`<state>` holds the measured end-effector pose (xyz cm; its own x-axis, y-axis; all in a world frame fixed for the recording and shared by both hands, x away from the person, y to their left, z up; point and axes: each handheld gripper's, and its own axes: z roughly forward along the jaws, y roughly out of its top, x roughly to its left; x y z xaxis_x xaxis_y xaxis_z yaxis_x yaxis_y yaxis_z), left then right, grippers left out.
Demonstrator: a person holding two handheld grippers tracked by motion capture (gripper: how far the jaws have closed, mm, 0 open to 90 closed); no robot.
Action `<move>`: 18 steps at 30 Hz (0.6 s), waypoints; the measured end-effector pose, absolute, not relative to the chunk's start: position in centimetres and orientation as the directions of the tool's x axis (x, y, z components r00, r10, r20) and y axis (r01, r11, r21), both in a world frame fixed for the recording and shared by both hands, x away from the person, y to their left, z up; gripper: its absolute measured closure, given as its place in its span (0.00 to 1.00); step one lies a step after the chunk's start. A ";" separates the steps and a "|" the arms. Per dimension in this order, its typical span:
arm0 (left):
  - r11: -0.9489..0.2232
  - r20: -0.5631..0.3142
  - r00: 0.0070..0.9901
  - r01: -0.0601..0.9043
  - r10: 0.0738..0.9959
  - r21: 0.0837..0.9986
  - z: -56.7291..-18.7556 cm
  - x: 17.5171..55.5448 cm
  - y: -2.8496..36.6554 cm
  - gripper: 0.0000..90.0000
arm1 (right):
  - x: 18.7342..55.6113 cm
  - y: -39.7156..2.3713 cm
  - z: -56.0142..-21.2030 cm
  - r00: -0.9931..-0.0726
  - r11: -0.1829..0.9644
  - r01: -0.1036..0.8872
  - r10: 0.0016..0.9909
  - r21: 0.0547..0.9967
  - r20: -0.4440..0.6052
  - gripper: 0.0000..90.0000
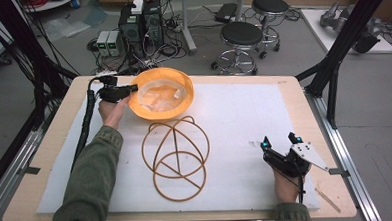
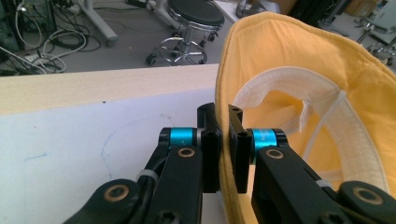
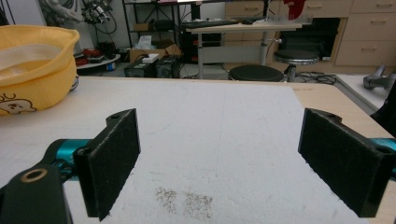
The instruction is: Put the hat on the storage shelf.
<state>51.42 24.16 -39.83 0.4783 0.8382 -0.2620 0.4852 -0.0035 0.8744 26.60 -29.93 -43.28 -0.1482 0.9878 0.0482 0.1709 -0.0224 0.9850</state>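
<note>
The yellow hat (image 1: pixel 161 94) is seen upturned at the far left of the tabletop (image 1: pixel 244 113), with its brim clamped between the closed jaws of the left claw (image 2: pixel 223 140). The grasp is thus judged done, while whatever is to be done with the hat, perhaps its placing on the wire frame (image 1: pixel 177 159) lying just in front of it, appears not yet begun. The right claw (image 1: pixel 279 141) is held wide open and empty near the right front corner, well apart from both.
</note>
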 end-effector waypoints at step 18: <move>-0.062 -0.040 0.555 0.164 0.831 0.984 -35.4 47.6 22.9 0.96 | 26.6 -29.8 -43.3 -0.147 -0.018 0.170 0.988 0.985 0.043 0.13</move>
